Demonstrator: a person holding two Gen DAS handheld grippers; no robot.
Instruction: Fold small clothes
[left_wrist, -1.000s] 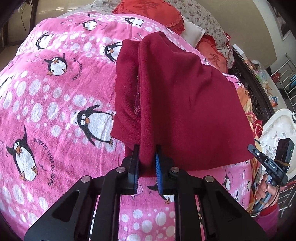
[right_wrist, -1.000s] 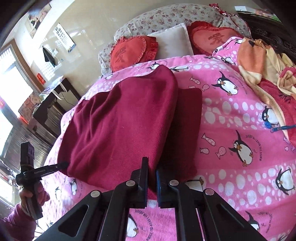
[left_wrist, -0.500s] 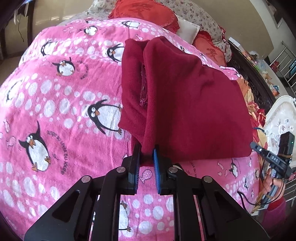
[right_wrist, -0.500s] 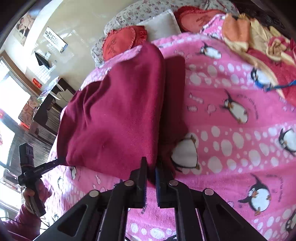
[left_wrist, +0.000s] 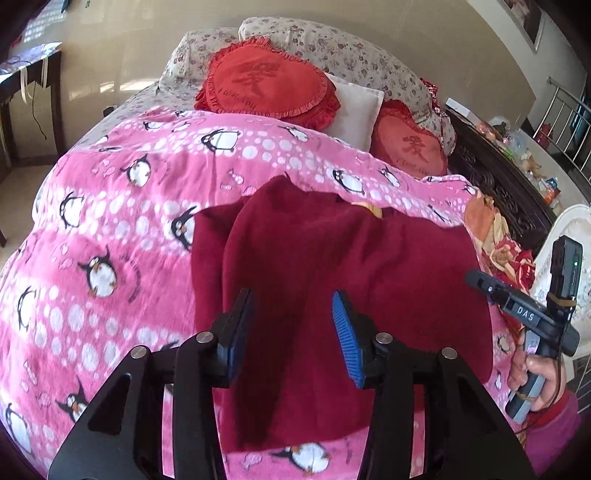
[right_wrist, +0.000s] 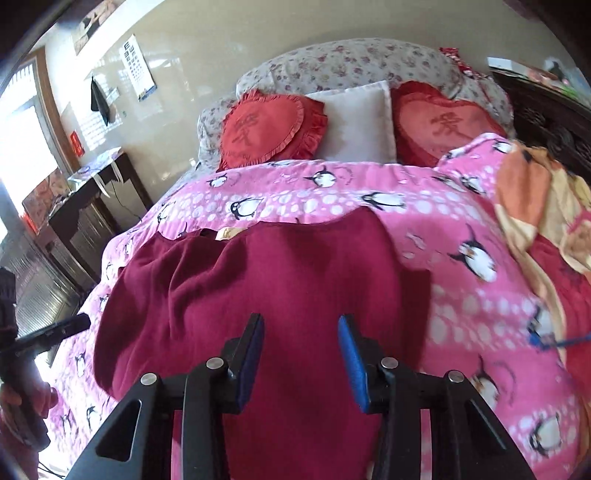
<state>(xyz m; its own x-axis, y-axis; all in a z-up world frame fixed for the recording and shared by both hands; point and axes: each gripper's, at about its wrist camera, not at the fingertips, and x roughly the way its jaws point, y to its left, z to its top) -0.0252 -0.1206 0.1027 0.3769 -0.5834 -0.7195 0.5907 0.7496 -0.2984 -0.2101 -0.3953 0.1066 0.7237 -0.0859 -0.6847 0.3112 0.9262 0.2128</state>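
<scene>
1. Pink penguin blanket (left_wrist: 110, 206) covers the bed I work over.
2. Folded maroon garment (left_wrist: 351, 277) lies near its foot edge.
3. My left gripper (left_wrist: 291, 325) and right gripper (right_wrist: 301, 354) hover spread apart, holding nothing.

Dark red garment (left_wrist: 351, 295): near hem is running behind the left gripper (left_wrist: 291, 332) frame in the left wrist view; its underside and folded layers are staying hidden. In the right wrist view the near part is passing under the right gripper (right_wrist: 301, 360) and off the bottom edge. Small yellowish patch (left_wrist: 371, 207) at the far hem is too small to identify. Penguin blanket (right_wrist: 472, 266) print is smearing into blur at right. Sideboard items (left_wrist: 517, 147) are too small to tell.
</scene>
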